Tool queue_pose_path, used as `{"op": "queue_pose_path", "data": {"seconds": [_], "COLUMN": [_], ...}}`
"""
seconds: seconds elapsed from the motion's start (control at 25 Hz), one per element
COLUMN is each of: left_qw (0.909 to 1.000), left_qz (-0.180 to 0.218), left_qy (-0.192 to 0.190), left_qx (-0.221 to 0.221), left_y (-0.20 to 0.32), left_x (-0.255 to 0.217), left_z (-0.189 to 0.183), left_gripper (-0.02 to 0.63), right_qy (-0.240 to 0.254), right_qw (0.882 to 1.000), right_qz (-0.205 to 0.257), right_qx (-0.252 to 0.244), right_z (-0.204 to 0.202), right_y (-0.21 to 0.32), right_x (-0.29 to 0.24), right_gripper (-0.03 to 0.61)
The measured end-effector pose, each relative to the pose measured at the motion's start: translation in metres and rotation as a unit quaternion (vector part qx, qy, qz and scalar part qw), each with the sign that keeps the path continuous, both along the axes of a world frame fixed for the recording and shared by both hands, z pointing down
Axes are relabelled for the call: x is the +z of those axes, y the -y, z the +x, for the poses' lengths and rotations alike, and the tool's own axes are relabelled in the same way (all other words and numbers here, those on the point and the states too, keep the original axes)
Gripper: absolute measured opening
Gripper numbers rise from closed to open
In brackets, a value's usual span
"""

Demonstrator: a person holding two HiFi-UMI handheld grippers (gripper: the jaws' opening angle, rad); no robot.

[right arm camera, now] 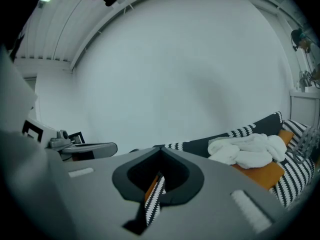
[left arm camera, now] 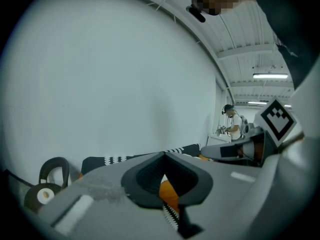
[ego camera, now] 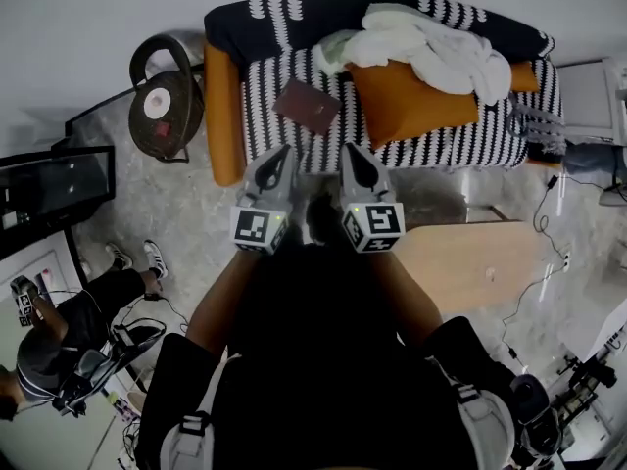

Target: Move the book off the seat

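Both tools are clenched, empty: left tool and right tool side by side at the sofa front; book lies on its seat, just beyond.

A white cloth lies crumpled over an orange cushion. Left of them stands a dark round stand with a hoop handle, and on it a white roll. Two shoes sit on the floor – a pale board at right.
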State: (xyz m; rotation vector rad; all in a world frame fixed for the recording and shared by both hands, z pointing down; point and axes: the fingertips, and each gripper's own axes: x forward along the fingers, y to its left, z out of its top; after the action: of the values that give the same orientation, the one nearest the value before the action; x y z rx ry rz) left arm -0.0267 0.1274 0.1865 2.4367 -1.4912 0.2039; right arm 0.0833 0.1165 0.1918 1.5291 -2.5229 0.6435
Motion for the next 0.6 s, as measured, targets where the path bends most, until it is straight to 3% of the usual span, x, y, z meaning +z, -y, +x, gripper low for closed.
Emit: {"op": "queue_pose_path", "data": {"seconds": [0.36,0.6], "left_qw": [0.9985,0.9980], "left_qz": [-0.034,-0.049], "left_qy": [-0.010,-0.020], "left_qx": [-0.041,-0.034], "left_y": [0.041,0.078], "left_x": [0.036,0.081], "left_z": [-0.012,-0.023], "left_gripper": [0.002,0.002], "right_qy": [0.000,-0.022], "right_qw": [0.999,0.996], "right_qz": [-0.053,-0.079], "right_qx": [0.010,0.017], "right_z": [0.010,-0.002], "right_y": [0.036,0.070], "right_x": [0.054,0.108], "right_gripper": [0.006,0.006]}}
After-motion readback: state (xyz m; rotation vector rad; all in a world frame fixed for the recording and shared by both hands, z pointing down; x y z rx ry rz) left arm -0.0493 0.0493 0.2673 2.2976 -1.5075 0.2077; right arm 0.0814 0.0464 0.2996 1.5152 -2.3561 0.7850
